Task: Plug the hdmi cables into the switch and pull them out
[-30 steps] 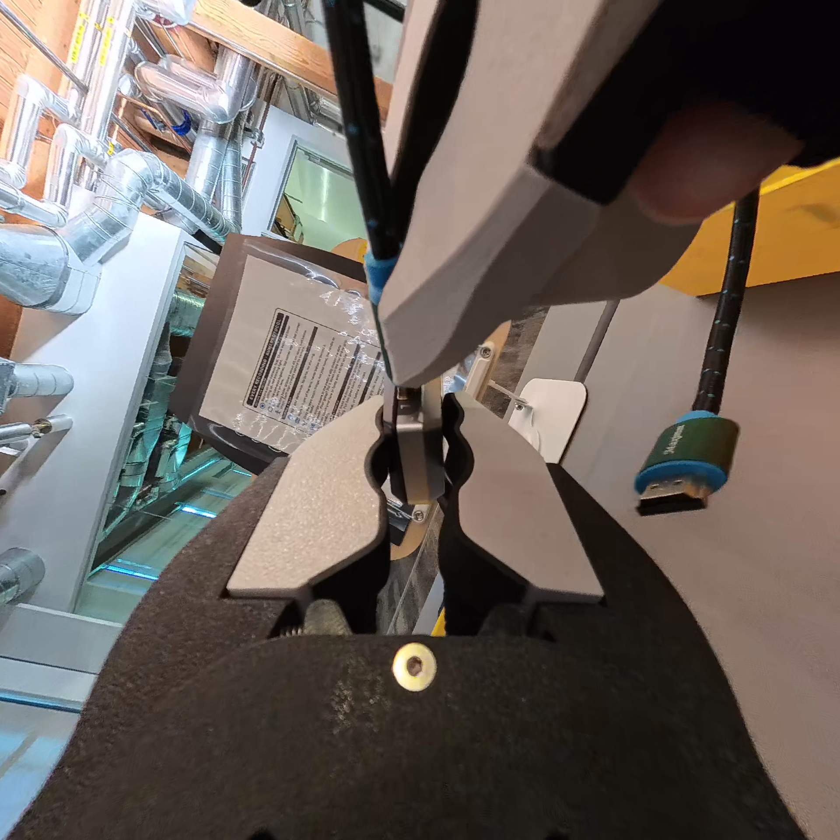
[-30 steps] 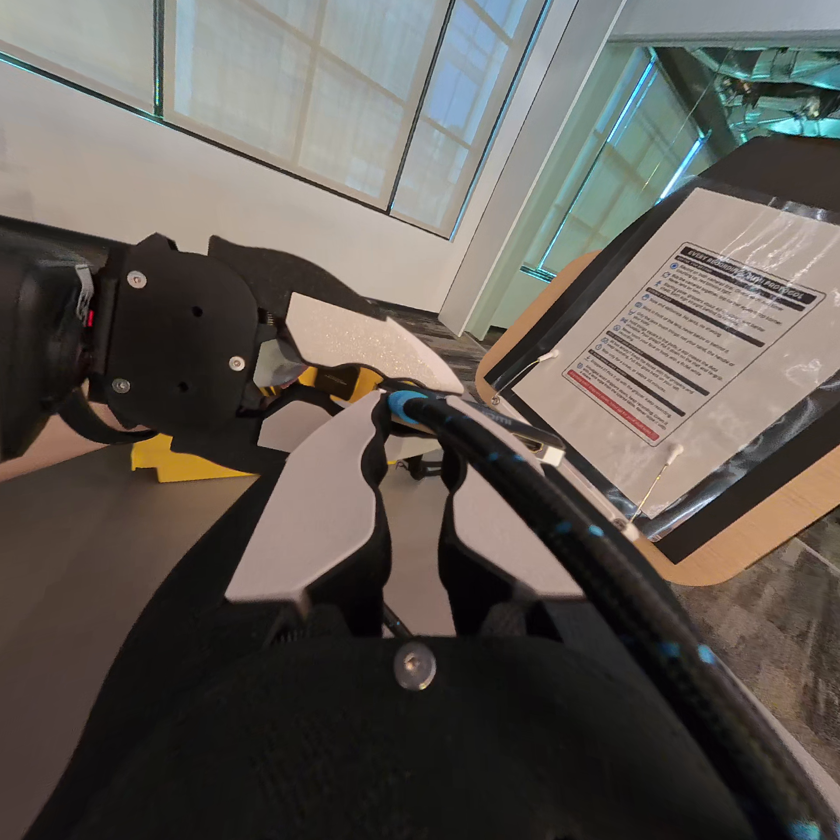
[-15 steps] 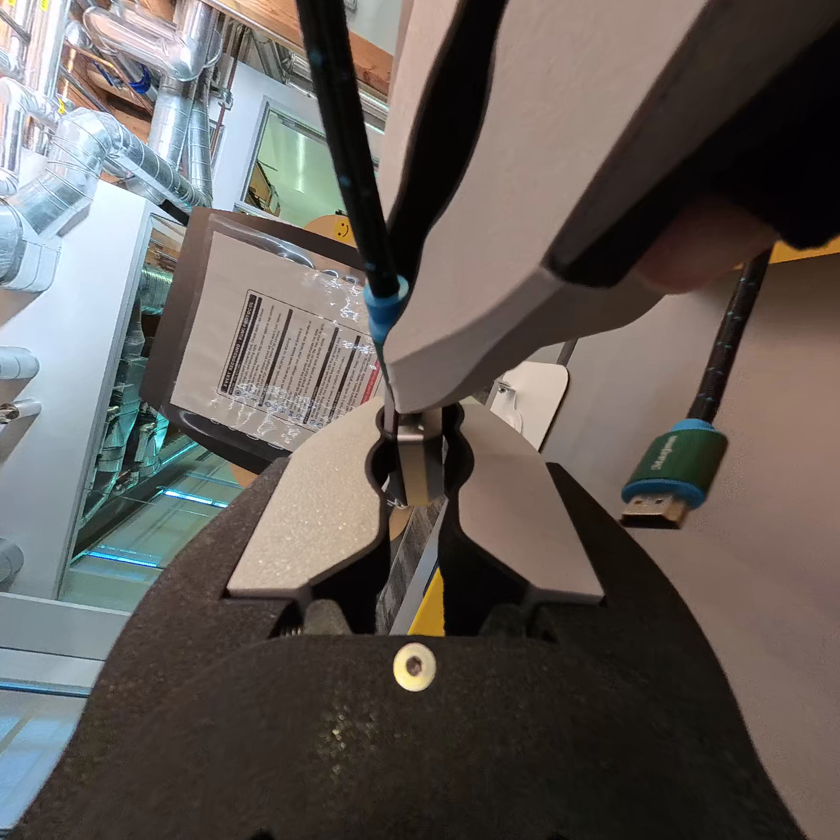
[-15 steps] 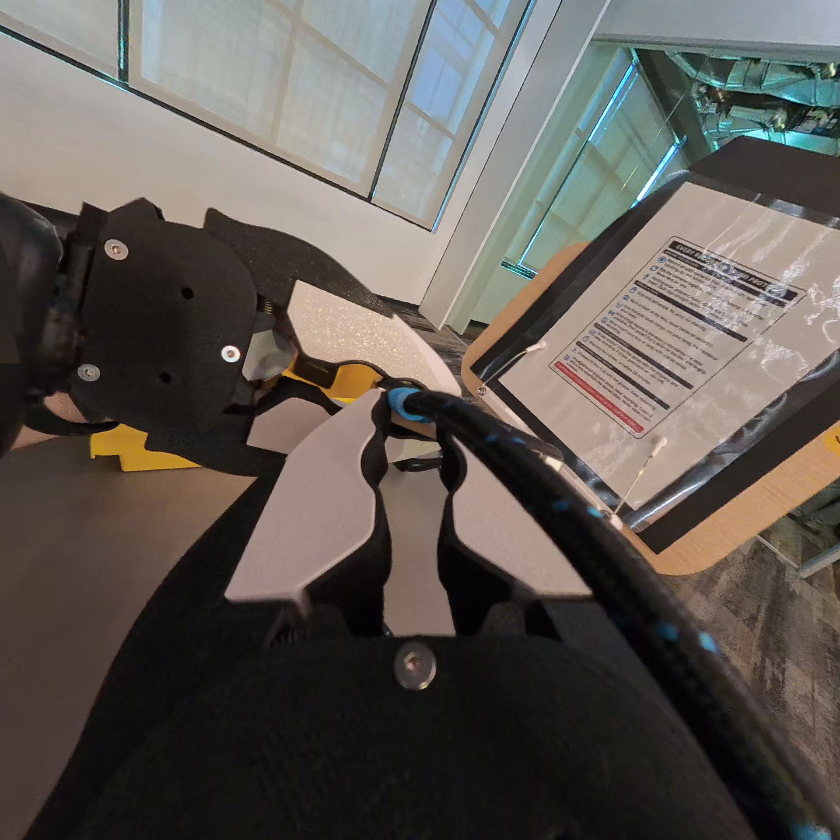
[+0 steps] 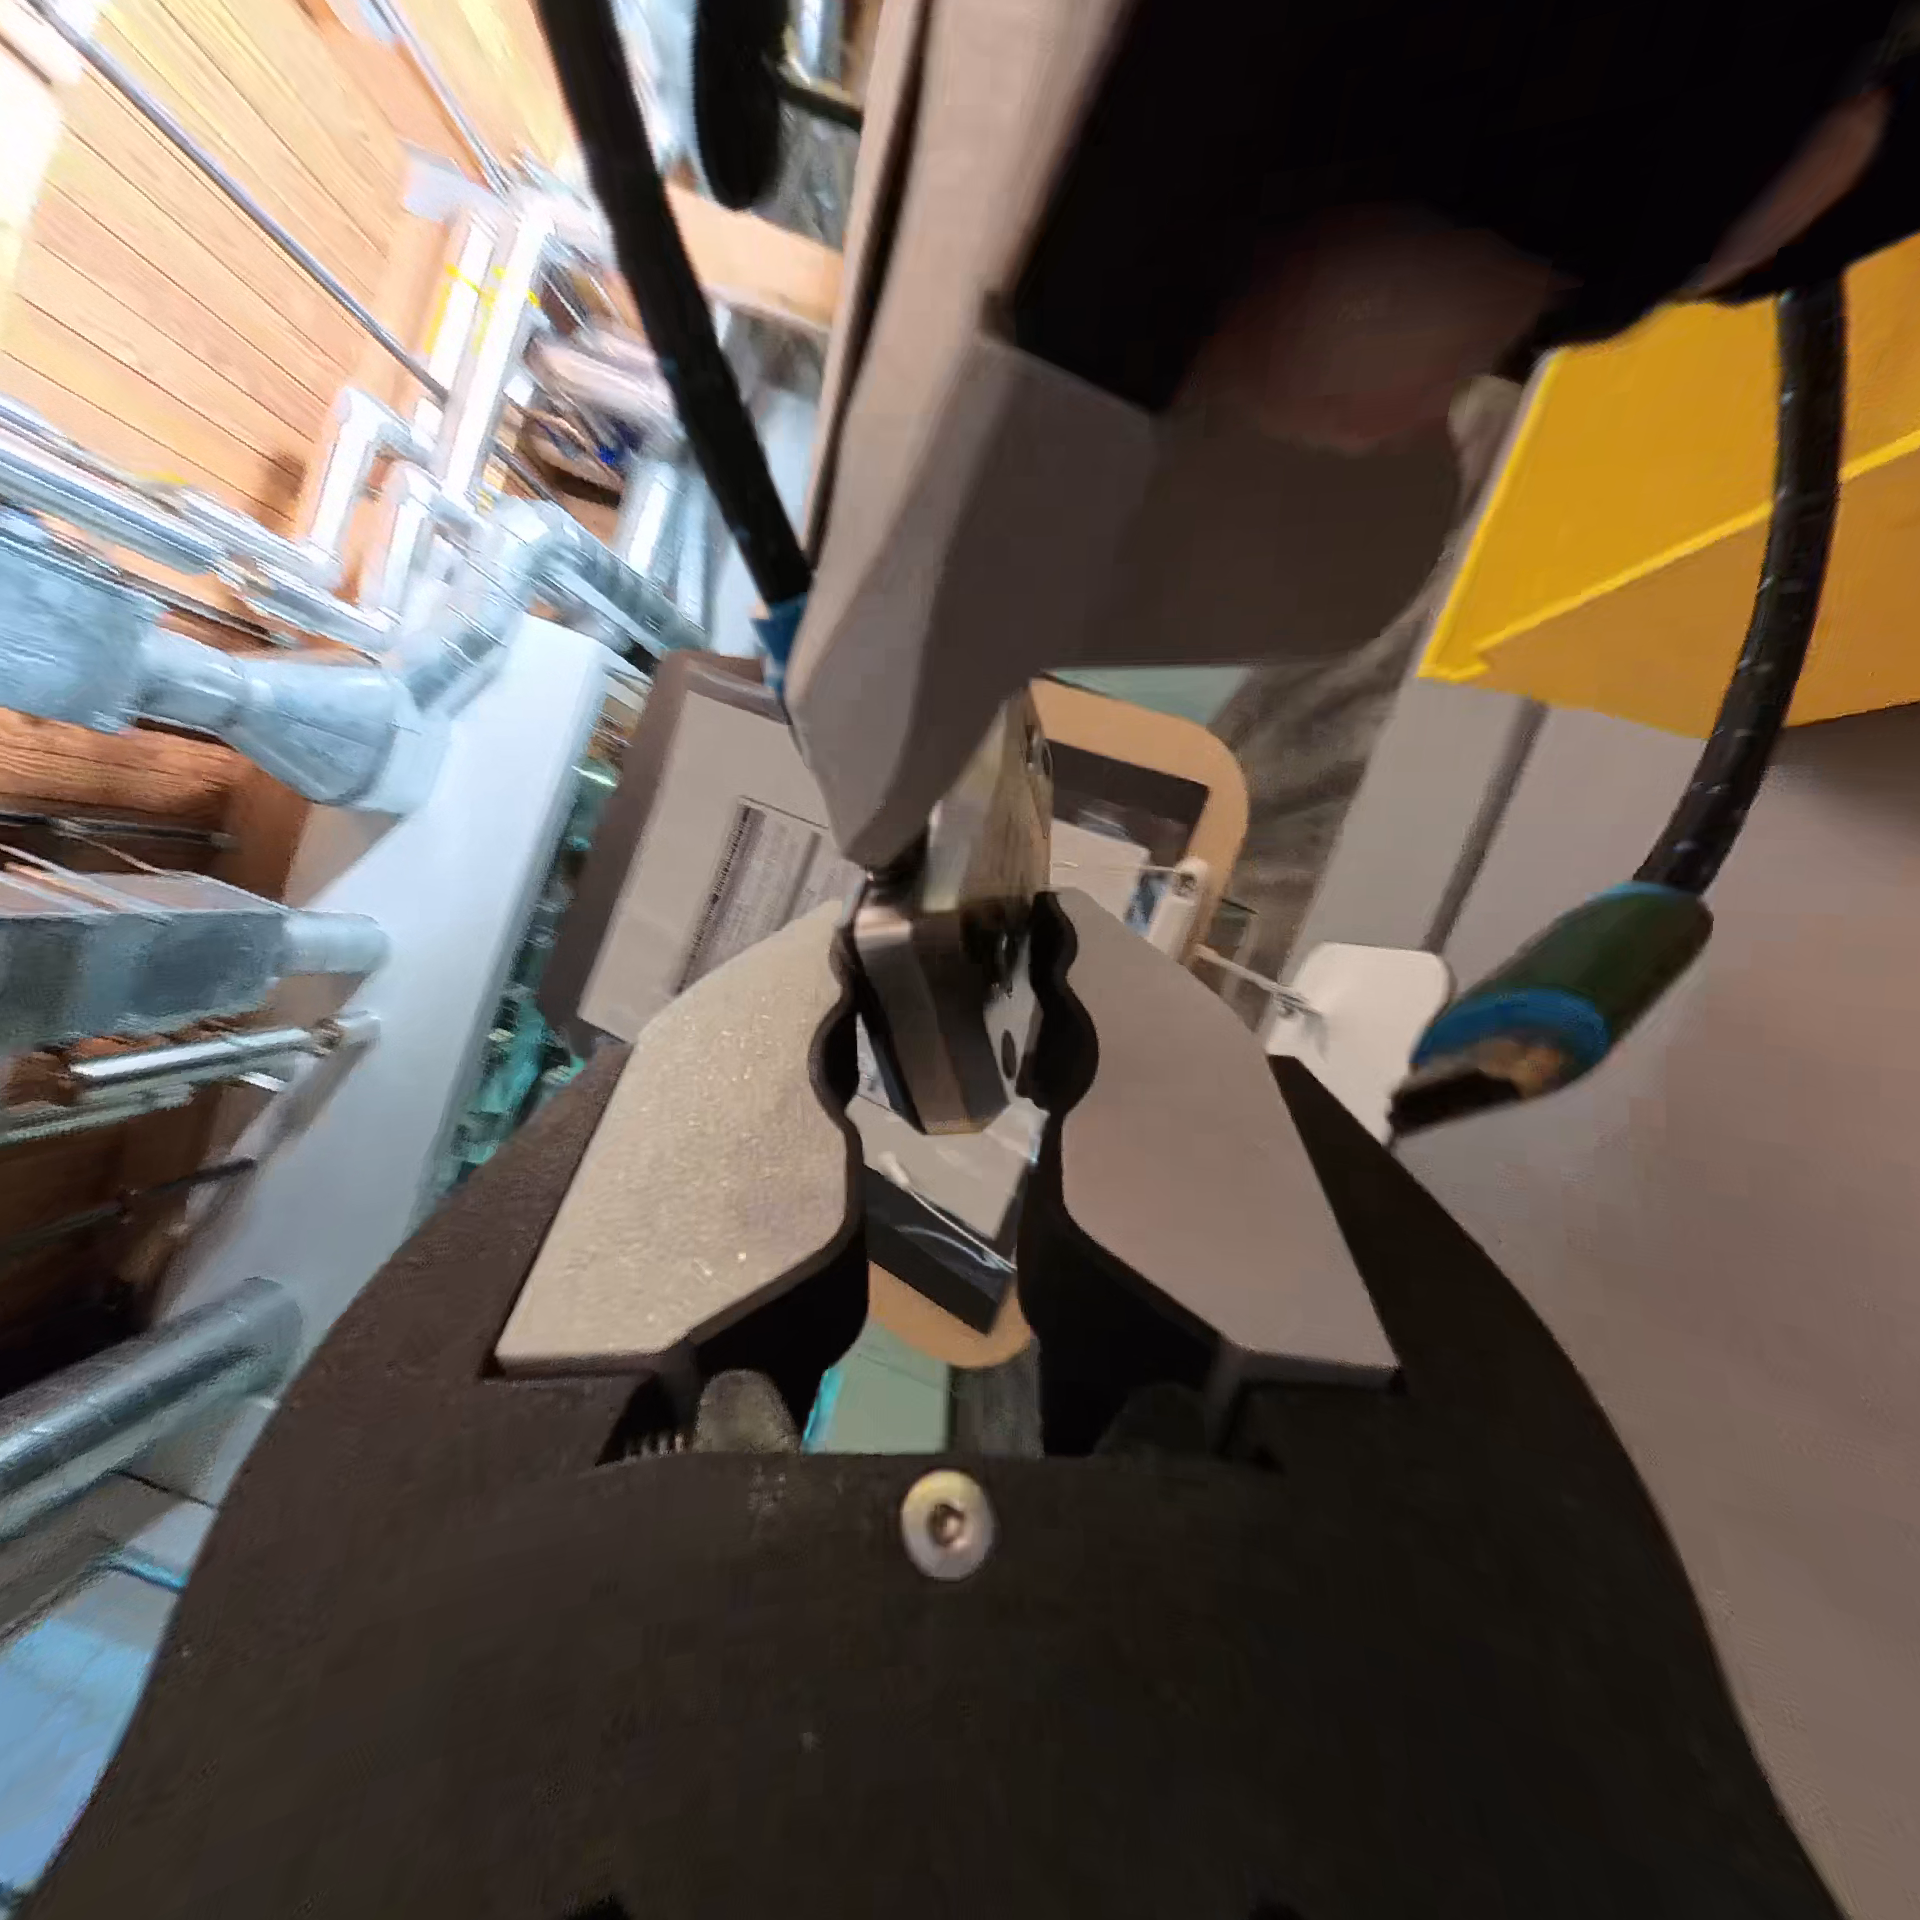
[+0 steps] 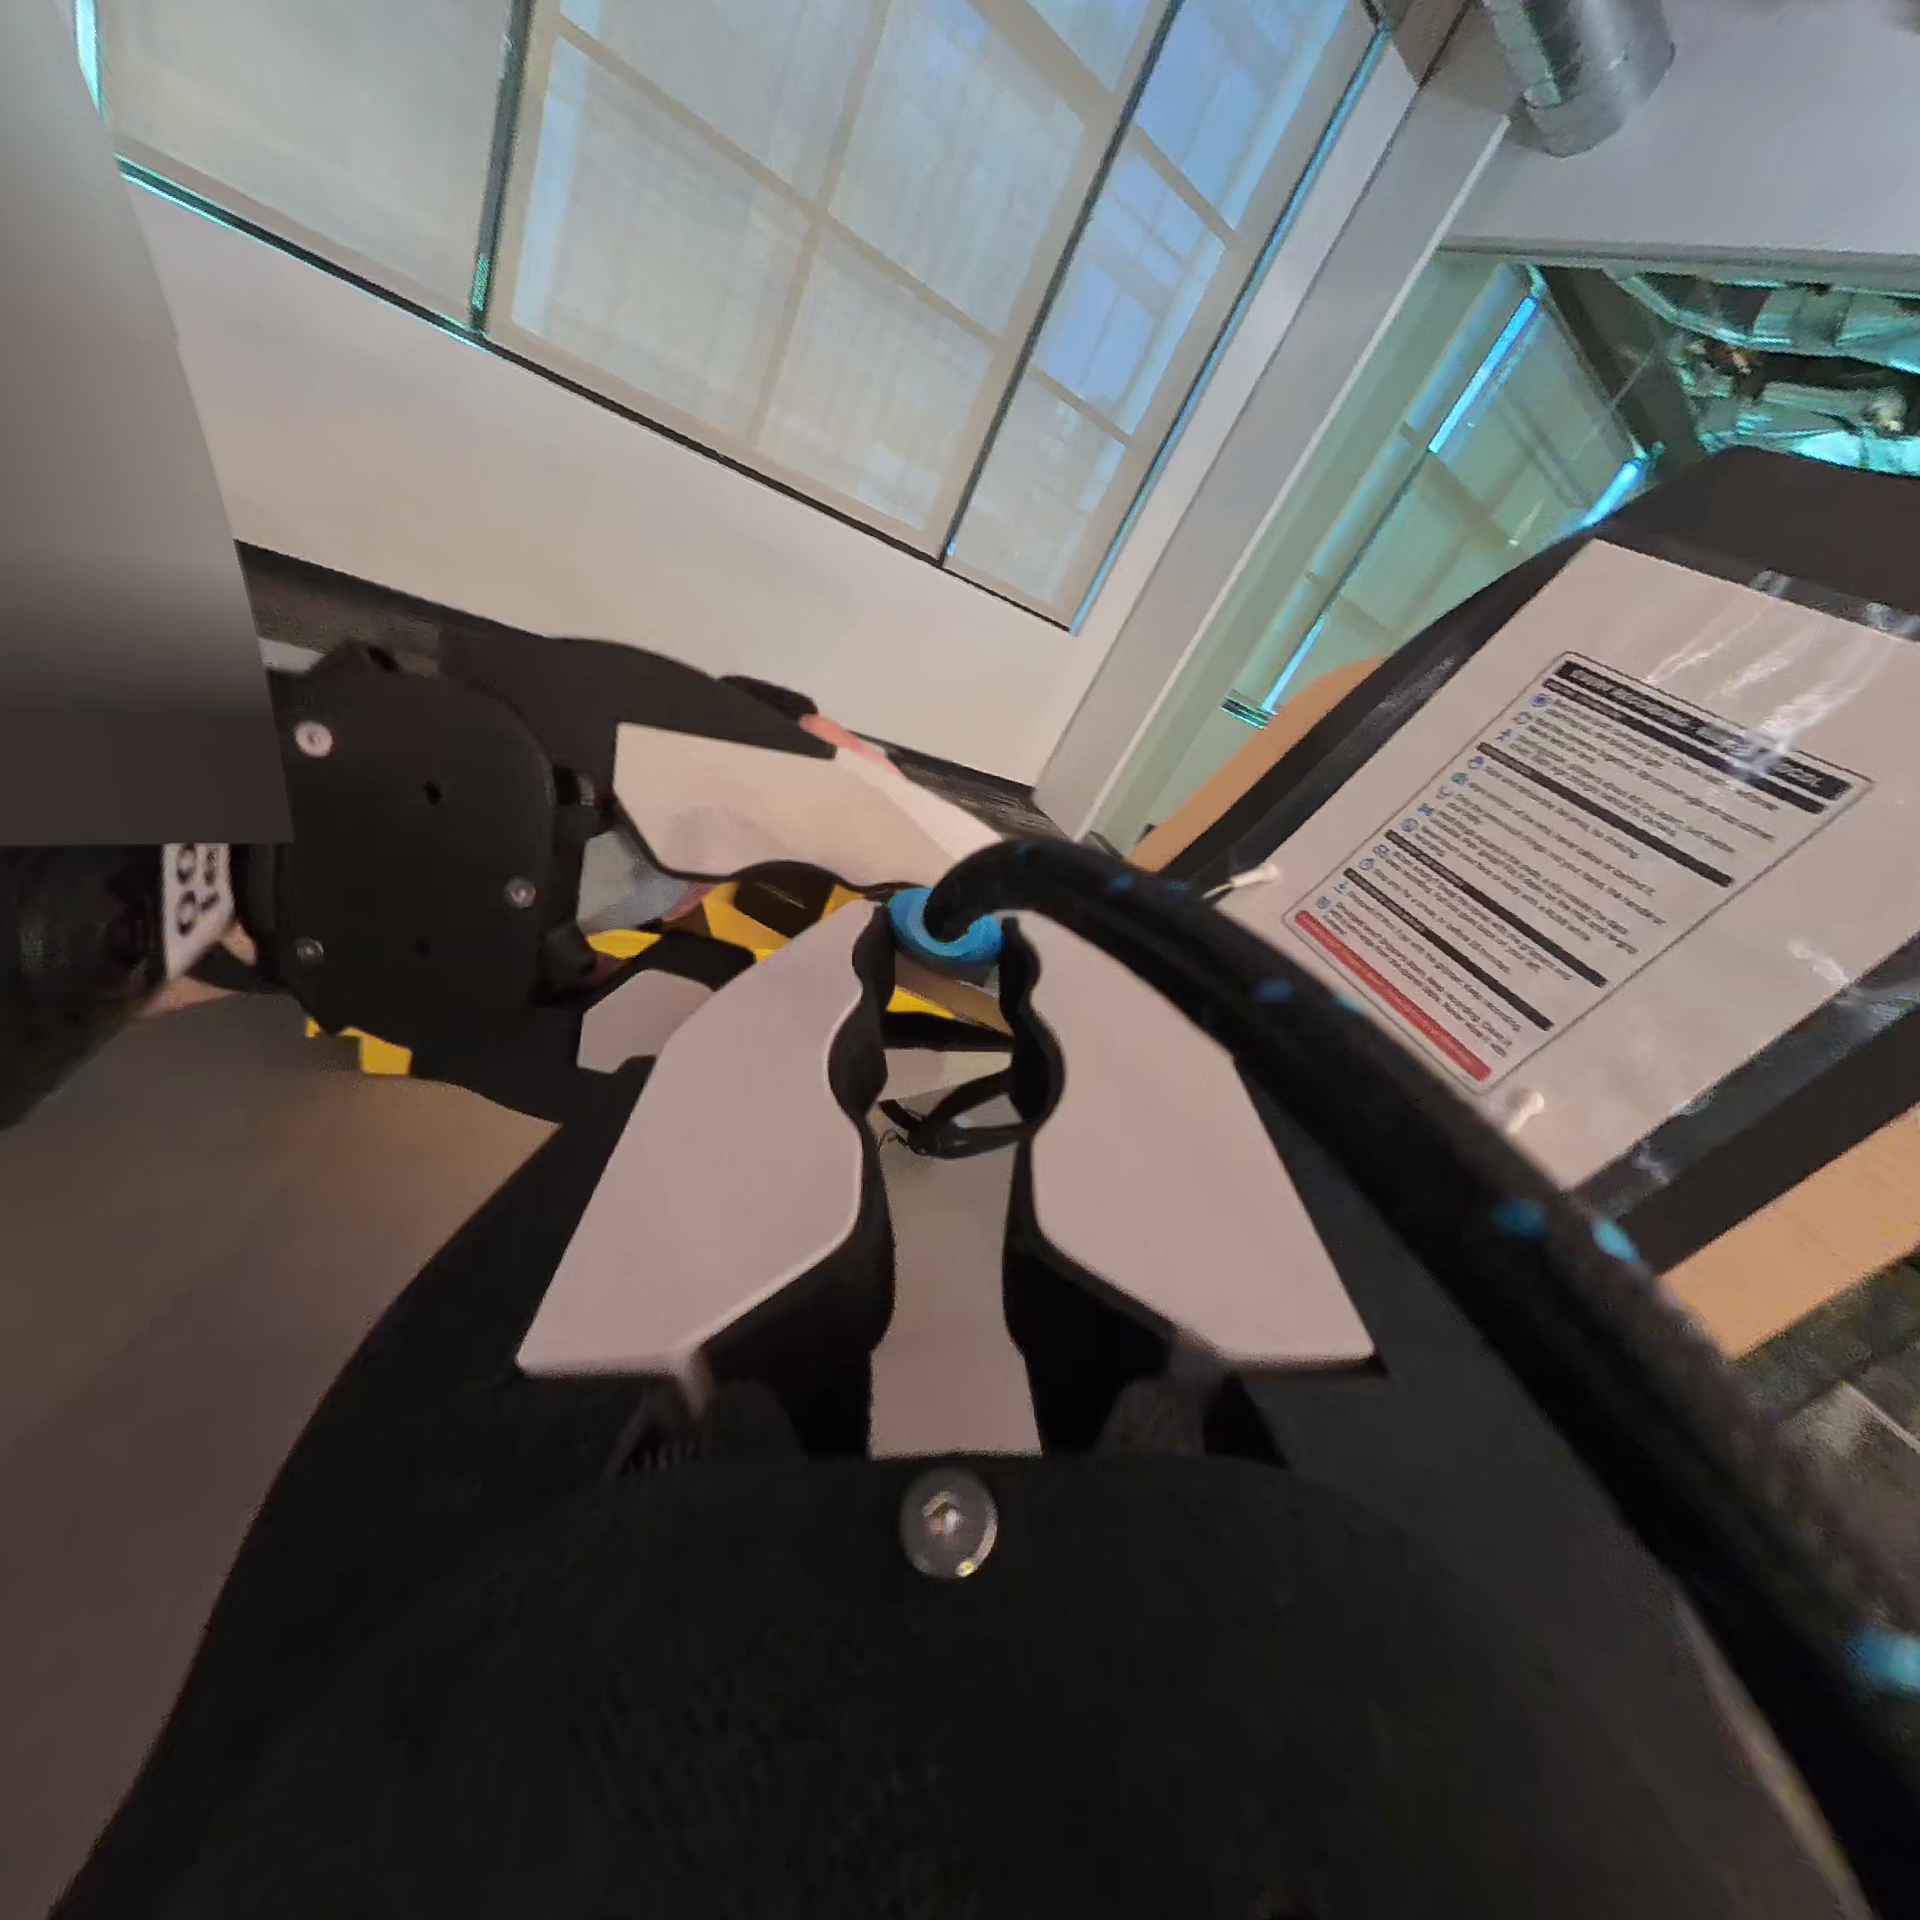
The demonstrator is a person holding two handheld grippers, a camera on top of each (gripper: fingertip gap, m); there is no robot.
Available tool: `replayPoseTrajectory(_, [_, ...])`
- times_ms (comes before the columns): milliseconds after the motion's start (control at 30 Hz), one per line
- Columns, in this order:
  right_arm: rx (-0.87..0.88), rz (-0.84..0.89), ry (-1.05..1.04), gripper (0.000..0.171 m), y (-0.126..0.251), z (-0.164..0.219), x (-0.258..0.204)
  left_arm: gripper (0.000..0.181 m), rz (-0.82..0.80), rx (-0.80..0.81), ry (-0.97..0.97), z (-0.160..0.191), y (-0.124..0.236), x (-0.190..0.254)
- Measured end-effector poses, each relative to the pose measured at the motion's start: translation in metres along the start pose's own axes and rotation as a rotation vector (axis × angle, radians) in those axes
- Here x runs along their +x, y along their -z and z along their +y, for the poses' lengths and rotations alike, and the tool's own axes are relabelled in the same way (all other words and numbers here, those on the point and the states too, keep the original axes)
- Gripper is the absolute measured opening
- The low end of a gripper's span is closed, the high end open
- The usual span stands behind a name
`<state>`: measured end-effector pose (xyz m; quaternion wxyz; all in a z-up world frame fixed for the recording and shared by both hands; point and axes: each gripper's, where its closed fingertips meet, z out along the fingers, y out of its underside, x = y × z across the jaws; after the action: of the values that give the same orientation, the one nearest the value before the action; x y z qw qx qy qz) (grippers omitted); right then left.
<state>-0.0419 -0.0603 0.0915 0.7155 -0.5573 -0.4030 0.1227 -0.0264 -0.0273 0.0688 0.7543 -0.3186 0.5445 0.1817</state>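
Note:
In the left wrist view my left gripper (image 5: 940, 920) is shut on a small grey metal switch (image 5: 935, 1029), held in the air. My right gripper (image 5: 868, 821) comes down from above and meets the switch's top end. It is shut on an HDMI plug with a blue collar (image 6: 940, 930), whose black braided cable (image 6: 1403, 1122) arcs off to the right. The plug's tip is hidden, so I cannot tell whether it sits in the port. A second HDMI plug (image 5: 1538, 1013), green and blue, hangs free on its cable to the right. The left gripper's fingers (image 6: 727, 800) show in the right wrist view.
A grey table (image 5: 1662, 1403) lies on the right, with a yellow bin (image 5: 1662, 499) on it. A dark board with a laminated printed sheet (image 6: 1558, 883) stands beyond the grippers. A person's fingertip (image 5: 1382, 343) rests on the right gripper.
Both views have tilted and blurred. The switch has turned between the left fingers and shows a broader face. The left jaws stand a little wider. The free plug has swung.

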Motion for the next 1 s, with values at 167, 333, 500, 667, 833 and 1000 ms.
replayPoseTrajectory(167, [-0.011, -0.029, 0.008, 0.020, -0.001, 0.007, -0.001, 0.036, 0.023, -0.017, 0.068, 0.003, -0.001, 0.004])
replayPoseTrajectory(333, [0.025, -0.047, 0.042, 0.019, 0.000, 0.008, -0.003, 0.047, -0.003, -0.022, 0.044, 0.003, 0.000, -0.001])
replayPoseTrajectory(500, [0.042, -0.044, 0.054, 0.018, 0.004, 0.008, 0.001, 0.055, 0.076, 0.014, 0.144, -0.003, 0.002, 0.005])
replayPoseTrajectory(667, [0.023, -0.026, -0.016, 0.018, 0.005, 0.016, 0.012, 0.052, 0.164, 0.032, 0.206, -0.005, 0.005, 0.011])
replayPoseTrajectory(833, [0.058, -0.085, -0.092, 0.017, 0.007, 0.012, 0.009, 0.049, 0.286, -0.007, 0.317, 0.005, 0.000, 0.031])
replayPoseTrajectory(1000, [0.055, -0.149, -0.131, 0.018, 0.007, 0.012, 0.003, 0.029, 0.251, 0.068, 0.323, -0.004, 0.000, 0.033])
